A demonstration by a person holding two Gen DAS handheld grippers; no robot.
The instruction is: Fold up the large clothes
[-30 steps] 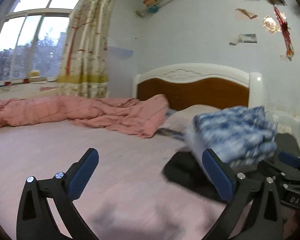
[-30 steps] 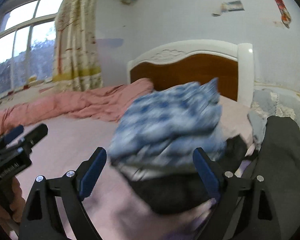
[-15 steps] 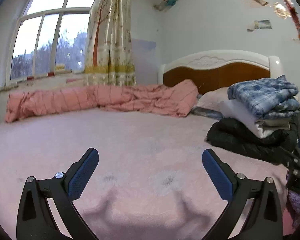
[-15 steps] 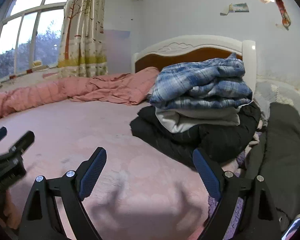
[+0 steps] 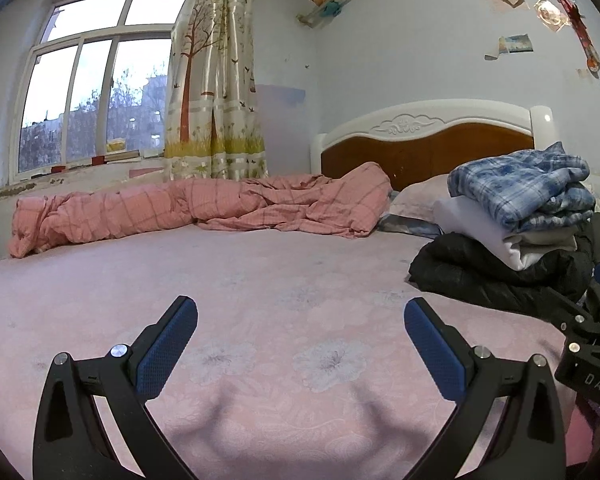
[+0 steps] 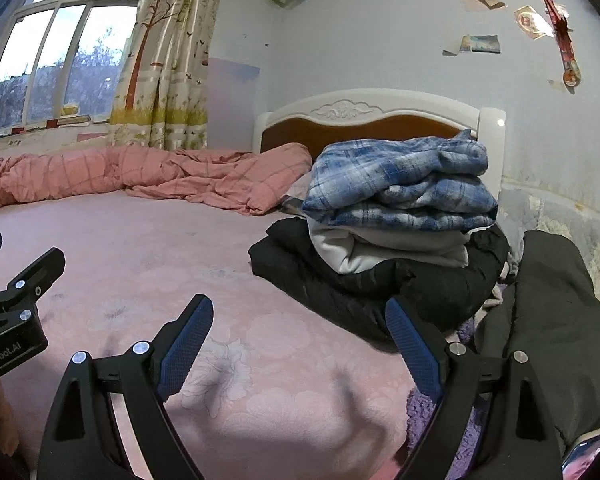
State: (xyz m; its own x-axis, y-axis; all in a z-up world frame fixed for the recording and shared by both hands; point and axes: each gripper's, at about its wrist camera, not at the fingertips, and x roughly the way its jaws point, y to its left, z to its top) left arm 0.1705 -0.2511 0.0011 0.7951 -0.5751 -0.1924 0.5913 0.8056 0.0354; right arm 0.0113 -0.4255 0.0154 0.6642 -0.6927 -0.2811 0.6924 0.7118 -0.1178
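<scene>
A folded blue plaid shirt [image 5: 524,188] [image 6: 400,184] lies on top of a stack, over a folded white garment [image 5: 496,240] [image 6: 380,248] and a black jacket [image 5: 480,276] [image 6: 340,284]. The stack rests on the pink bed sheet [image 5: 280,280] [image 6: 160,240] near the headboard. My left gripper [image 5: 300,320] hovers open above bare sheet, left of the stack. Just short of the black jacket, my right gripper [image 6: 298,320] is open with nothing between its fingers. Each gripper shows at the edge of the other's view.
A rumpled pink checked quilt [image 5: 204,212] runs along the bed's far side under the window. A dark garment [image 6: 552,320] and a purple fuzzy cloth [image 6: 424,412] lie to the right of the stack. The wooden headboard [image 5: 428,148] stands behind.
Both grippers have drawn back and sunk away from the stack, so the plaid shirt, close and blurred before, now sits farther off on top. Little has moved in the last half second.
</scene>
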